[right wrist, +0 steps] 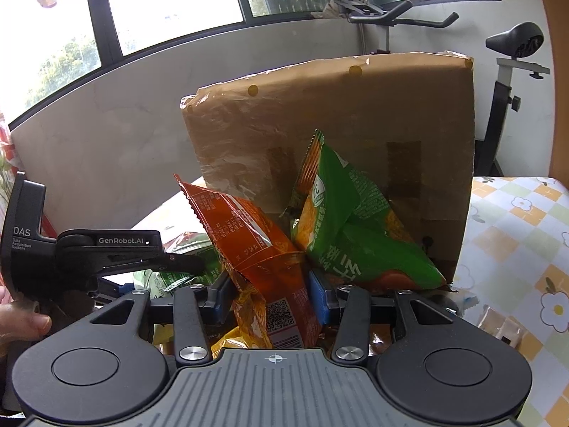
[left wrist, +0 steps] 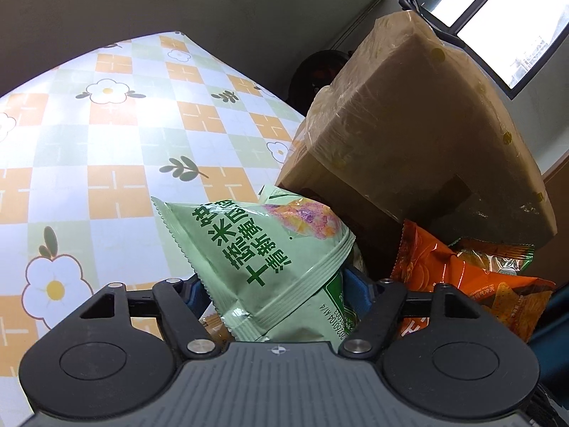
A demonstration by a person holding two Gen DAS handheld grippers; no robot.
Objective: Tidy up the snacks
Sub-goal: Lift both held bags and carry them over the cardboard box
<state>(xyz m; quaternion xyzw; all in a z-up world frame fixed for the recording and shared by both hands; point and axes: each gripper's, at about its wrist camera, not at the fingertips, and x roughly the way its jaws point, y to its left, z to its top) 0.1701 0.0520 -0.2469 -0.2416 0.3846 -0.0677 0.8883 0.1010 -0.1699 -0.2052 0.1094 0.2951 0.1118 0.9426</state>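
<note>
Left hand-held gripper [left wrist: 281,293]: its blue pads stand on either side of a pale green snack bag [left wrist: 270,259]; whether they press the bag cannot be told from this view.
Pale green snack bag: between the left fingers, rising forward and up from them, dark green lettering on its face and a picture of coloured crisps near its far end.
Right of the left hand-held gripper: an orange snack bag [left wrist: 458,277] lies just beside the right finger, with a clear-fronted packet [left wrist: 498,254] just beyond it.
Ahead of the left hand-held gripper: a cardboard box [left wrist: 419,142] wrapped in clear film stands beyond the bags, leaning toward the right.
Left of it: the counter [left wrist: 117,149], covered by a checked cloth with white flowers.
Right hand-held gripper [right wrist: 272,293]: clenched on an orange-red snack bag [right wrist: 263,249], blue pads pressing its crumpled middle.
Orange-red snack bag: rises up and to the left from the pads; its lower end with a square code hangs toward the camera.
Just right of it: a green snack bag [right wrist: 352,220] leans against the same cardboard box.
Far left in the right wrist view: the left hand-held gripper, held by a person's hand [right wrist: 21,323].
</note>
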